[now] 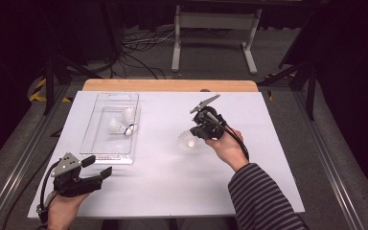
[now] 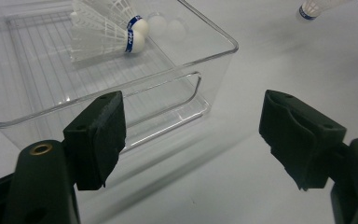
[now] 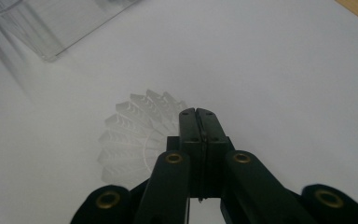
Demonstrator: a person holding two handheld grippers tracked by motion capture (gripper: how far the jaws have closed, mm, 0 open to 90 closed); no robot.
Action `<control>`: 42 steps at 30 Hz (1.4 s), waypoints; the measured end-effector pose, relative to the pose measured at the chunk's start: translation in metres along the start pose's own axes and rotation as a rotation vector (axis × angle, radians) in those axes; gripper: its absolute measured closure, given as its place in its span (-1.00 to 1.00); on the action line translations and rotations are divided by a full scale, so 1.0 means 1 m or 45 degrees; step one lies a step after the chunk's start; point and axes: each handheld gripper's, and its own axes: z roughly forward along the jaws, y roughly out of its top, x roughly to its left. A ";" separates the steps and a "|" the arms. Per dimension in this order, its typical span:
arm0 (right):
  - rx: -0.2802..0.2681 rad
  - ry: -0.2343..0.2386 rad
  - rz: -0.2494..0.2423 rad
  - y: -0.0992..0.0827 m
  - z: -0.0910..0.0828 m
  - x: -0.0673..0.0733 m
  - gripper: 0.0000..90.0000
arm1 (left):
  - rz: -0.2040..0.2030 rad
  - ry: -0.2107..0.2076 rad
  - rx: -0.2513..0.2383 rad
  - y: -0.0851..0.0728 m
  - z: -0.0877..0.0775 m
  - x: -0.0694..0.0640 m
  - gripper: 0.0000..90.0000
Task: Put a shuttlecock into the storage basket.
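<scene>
- Right now the right gripper point(image 1: 197, 135) is hovering low over the middle of the white table point(image 1: 268, 158), its jaws pressed flat together; nothing is showing between them in the right gripper view.
- A loose white shuttlecock point(image 1: 188, 141) is lying just beside those closed tips, toward the table's left edge. Its feather skirt is fanning out in the right gripper view point(image 3: 137, 137) directly under and beyond the jaws.
- Its long axis is difficult to read: in the high view the round cork is facing up toward the camera, so it is probably resting tilted on its skirt.
- Whether the tips are touching the feathers, I cannot tell.
- The left gripper point(image 1: 98, 168) is waiting near the table's front left corner, jaws spread wide and holding nothing.
- A clear plastic bin point(image 1: 106, 155) is sitting just beyond it, along the left side, with two shuttlecocks point(image 1: 122, 123) lying in its far half.
- By my judgement, the right hand is far nearer the loose shuttlecock, and its jaws would need opening before any grasp.
</scene>
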 end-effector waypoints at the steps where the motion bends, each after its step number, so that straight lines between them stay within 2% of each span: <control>1: -0.002 0.002 0.003 -0.001 0.000 0.002 1.00 | -0.005 -0.003 0.004 0.000 0.000 0.000 -0.45; 8: -0.021 0.047 -0.027 -0.005 0.000 0.010 1.00 | -0.006 -0.008 0.009 0.003 0.000 0.002 -0.44; 13: -0.027 0.058 -0.043 -0.008 -0.001 0.015 1.00 | -0.014 -0.013 -0.005 0.005 -0.001 0.001 -0.44; 18: -0.027 0.068 -0.052 -0.009 -0.002 0.019 1.00 | 0.011 -0.032 0.013 0.011 0.000 -0.003 -0.44; 20: -0.027 0.068 -0.056 -0.008 -0.004 0.020 1.00 | -0.004 -0.034 0.021 0.014 0.000 -0.004 -0.44; 22: -0.035 0.064 -0.060 -0.008 -0.005 0.021 1.00 | -0.002 -0.032 0.040 0.017 0.000 -0.006 -0.46; 25: -0.040 0.066 -0.063 -0.007 -0.007 0.022 1.00 | 0.028 -0.028 0.053 0.022 0.000 -0.011 -0.45; 30: -0.032 0.065 -0.070 -0.007 -0.007 0.024 1.00 | 0.020 -0.040 0.091 0.034 0.003 -0.013 -0.42; 33: -0.032 0.071 -0.074 -0.006 -0.006 0.025 1.00 | 0.037 -0.035 0.126 0.042 0.005 -0.016 -0.40; 42: -0.027 0.079 -0.098 -0.007 -0.002 0.032 1.00 | 0.078 -0.100 0.152 0.064 0.013 -0.030 -0.29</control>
